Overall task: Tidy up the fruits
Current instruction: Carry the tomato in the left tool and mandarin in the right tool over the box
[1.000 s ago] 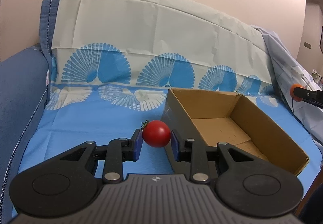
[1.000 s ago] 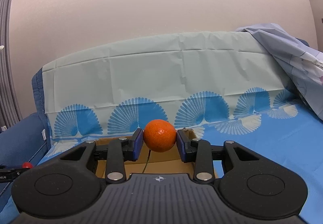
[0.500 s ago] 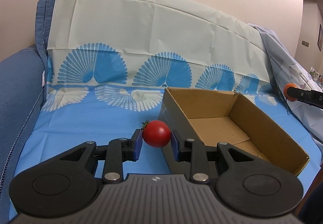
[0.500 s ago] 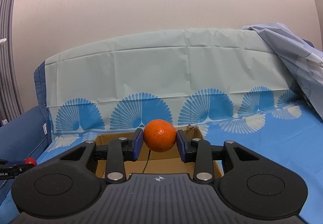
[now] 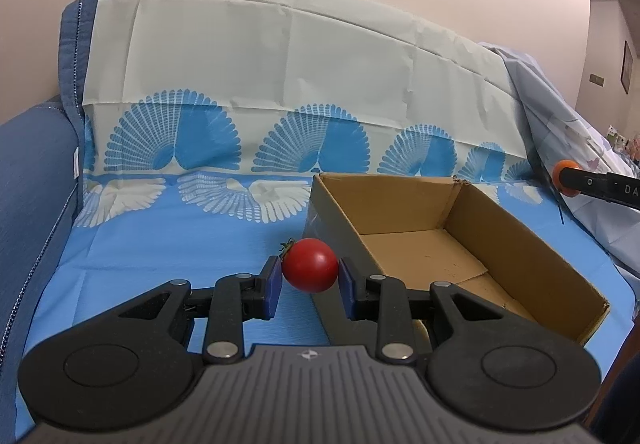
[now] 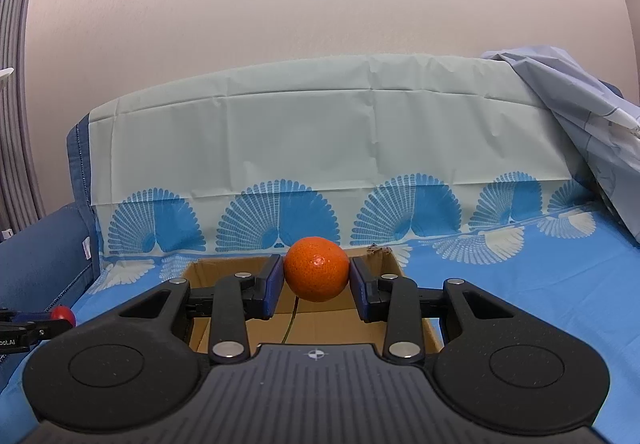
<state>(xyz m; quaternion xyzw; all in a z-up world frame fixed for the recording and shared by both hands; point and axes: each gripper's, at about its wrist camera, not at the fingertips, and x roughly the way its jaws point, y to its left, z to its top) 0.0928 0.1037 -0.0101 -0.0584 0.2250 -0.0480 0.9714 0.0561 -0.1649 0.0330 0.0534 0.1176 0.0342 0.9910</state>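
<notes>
Blue patterned sheet [image 5: 200, 244] under an open cardboard box [image 5: 536, 256]; beside it, left gripper [image 5: 310, 276] clamps a tomato [image 5: 310, 264], while over it right gripper [image 6: 316, 276] clamps an orange [image 6: 316, 268].

A blue sofa [image 5: 36, 180] fills the frame, draped in a blue sheet [image 5: 160, 244] with fan patterns running up its backrest. On the sheet, centre-right, sits an open cardboard box [image 5: 520, 244]. At far right, a pale crumpled cloth [image 5: 560, 116] lies heaped on it.
</notes>
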